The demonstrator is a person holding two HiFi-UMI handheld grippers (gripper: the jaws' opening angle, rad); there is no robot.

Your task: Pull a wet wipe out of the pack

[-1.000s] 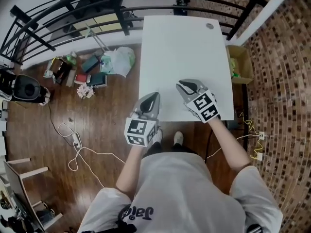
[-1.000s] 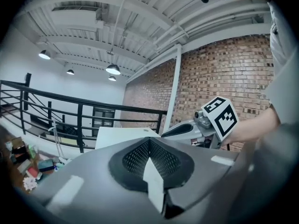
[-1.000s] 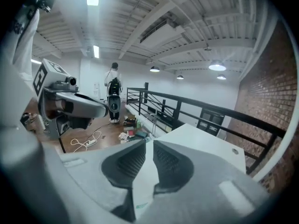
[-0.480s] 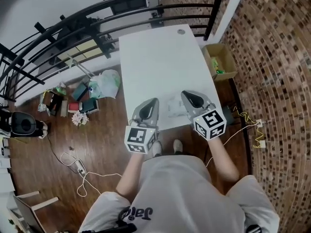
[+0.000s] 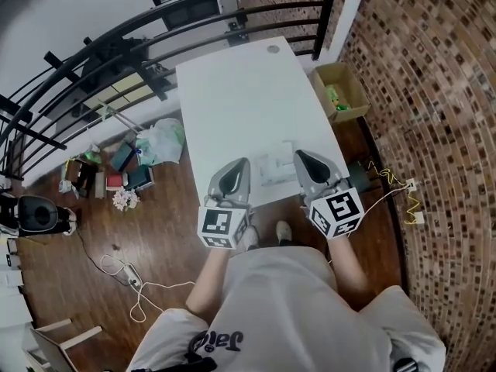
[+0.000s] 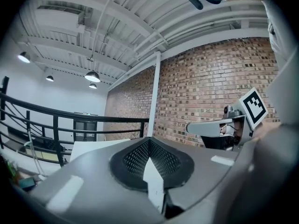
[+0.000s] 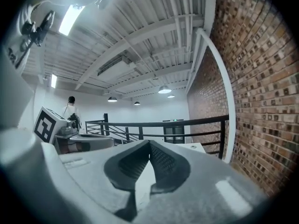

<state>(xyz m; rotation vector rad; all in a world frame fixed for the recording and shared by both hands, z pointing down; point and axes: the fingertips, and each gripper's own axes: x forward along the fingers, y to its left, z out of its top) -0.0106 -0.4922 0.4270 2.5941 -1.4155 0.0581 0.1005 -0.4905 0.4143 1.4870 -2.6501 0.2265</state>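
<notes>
A pale wet wipe pack lies flat on the white table, close to its near edge. My left gripper hangs just left of the pack and my right gripper just right of it, both apart from it. In the left gripper view the left gripper has its jaws meeting at the tips with nothing held. The right gripper is shut and empty too. Both point nearly level over the table, so neither gripper view shows the pack.
A cardboard box stands on the floor right of the table. Bags and books litter the floor at the left, with cables nearer me. A black railing runs behind the table, and a brick wall closes the right side.
Both grippers have drawn back toward the table's near edge and risen. The right gripper has rolled, and the pack that it hid now shows between the two.
</notes>
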